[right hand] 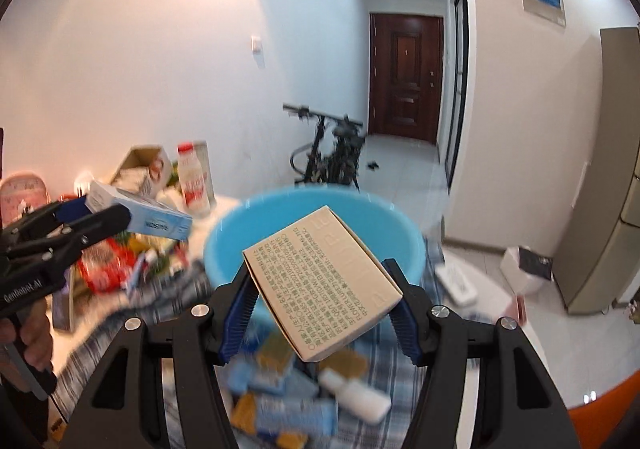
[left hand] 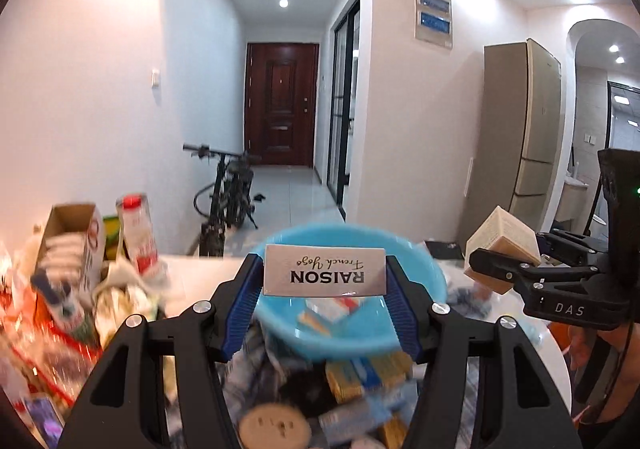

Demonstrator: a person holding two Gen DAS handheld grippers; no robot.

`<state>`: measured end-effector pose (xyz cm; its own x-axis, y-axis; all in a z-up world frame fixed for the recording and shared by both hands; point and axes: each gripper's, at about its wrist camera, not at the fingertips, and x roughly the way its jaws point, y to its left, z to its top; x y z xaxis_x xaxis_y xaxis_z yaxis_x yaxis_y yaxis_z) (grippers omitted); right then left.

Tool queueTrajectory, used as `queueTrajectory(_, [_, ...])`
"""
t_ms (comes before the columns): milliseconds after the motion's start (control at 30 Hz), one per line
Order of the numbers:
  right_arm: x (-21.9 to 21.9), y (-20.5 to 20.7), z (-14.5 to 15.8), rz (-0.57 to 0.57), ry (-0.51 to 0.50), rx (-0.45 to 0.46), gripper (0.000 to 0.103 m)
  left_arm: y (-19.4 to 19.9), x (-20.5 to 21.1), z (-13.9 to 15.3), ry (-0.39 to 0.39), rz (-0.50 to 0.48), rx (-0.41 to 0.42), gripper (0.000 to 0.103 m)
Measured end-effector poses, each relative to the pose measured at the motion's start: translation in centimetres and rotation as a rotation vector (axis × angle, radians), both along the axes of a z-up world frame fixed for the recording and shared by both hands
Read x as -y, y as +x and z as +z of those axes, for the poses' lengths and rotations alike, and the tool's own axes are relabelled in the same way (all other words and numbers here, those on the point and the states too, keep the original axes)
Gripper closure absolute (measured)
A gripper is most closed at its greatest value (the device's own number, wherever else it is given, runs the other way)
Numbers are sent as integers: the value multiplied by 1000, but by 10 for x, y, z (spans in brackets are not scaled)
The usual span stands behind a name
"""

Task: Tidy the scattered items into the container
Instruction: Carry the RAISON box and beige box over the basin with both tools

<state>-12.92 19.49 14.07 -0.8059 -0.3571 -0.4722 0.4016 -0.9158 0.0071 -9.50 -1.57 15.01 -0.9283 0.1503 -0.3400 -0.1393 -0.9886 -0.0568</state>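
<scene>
I'm seeing a white table (left hand: 208, 269) carrying everything, with a blue-and-white checked cloth (right hand: 384, 373) lying across the near part. A blue basin (right hand: 240, 233) is sitting on it. Small boxes and a white bottle (right hand: 356, 397) are lying scattered on the cloth in front of the basin, blurred. At the left, an open carton (left hand: 68, 245), a red-capped bottle (left hand: 136, 233) and a heap of packets are crowding the tabletop.
</scene>
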Motion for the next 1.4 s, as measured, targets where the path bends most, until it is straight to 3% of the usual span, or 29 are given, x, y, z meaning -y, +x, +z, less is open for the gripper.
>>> queueTrajectory(167, [11, -24, 31, 0, -33, -50, 40, -29, 2, 17, 13, 10, -29, 44])
queueTrajectory(300, [15, -47, 39, -18, -62, -59, 40, -56, 0, 14, 18, 5, -15, 44])
queueTrajectory(533, [26, -87, 20, -30, -66, -15, 40, -94, -9, -10, -2, 1, 43, 44])
queueTrajectory(900, [44, -121, -14, -23, -16, 52, 40, -112, -13, -28, -28, 8, 77, 44])
queueTrajectory(1400, [38, -120, -12, -34, -5, 42, 40, -120, -11, -31, -15, 5, 101, 44])
